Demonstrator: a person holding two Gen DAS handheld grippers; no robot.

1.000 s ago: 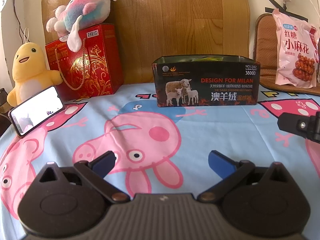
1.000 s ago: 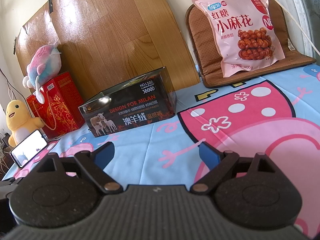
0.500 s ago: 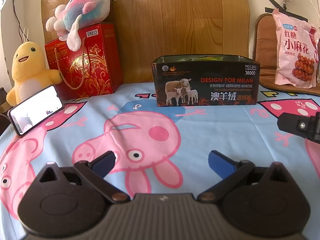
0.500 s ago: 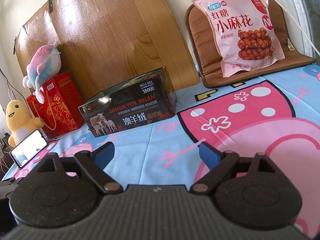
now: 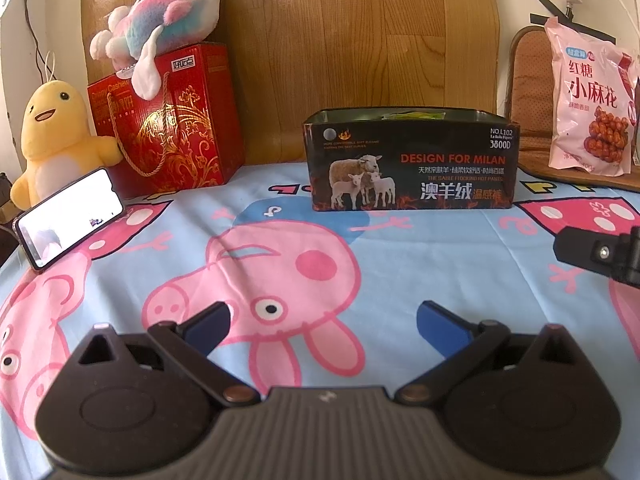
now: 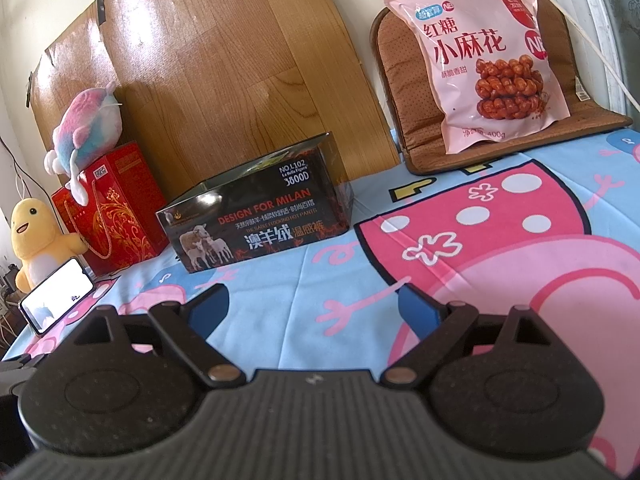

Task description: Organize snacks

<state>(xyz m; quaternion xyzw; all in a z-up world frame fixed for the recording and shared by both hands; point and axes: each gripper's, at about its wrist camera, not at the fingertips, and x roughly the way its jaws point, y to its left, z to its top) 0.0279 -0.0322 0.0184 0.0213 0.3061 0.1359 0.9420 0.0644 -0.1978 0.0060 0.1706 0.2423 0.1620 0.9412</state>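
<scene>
A black open-top tin box (image 5: 412,164) with sheep printed on it stands at the back middle of the cartoon-pig tablecloth; a bit of green-yellow packaging (image 5: 408,114) shows inside it. The box also shows in the right wrist view (image 6: 256,212). A pink snack bag (image 6: 486,60) leans on a brown seat cushion (image 6: 404,92) at the back right; it also shows in the left wrist view (image 5: 590,100). My left gripper (image 5: 322,320) is open and empty, low over the cloth. My right gripper (image 6: 314,304) is open and empty, well short of the box and bag.
A red gift box (image 5: 168,120) with a pink-blue plush (image 5: 160,28) on top stands at the back left. A yellow plush (image 5: 52,140) and a propped phone (image 5: 68,216) sit at the left edge. A wooden board (image 6: 224,80) leans on the wall behind.
</scene>
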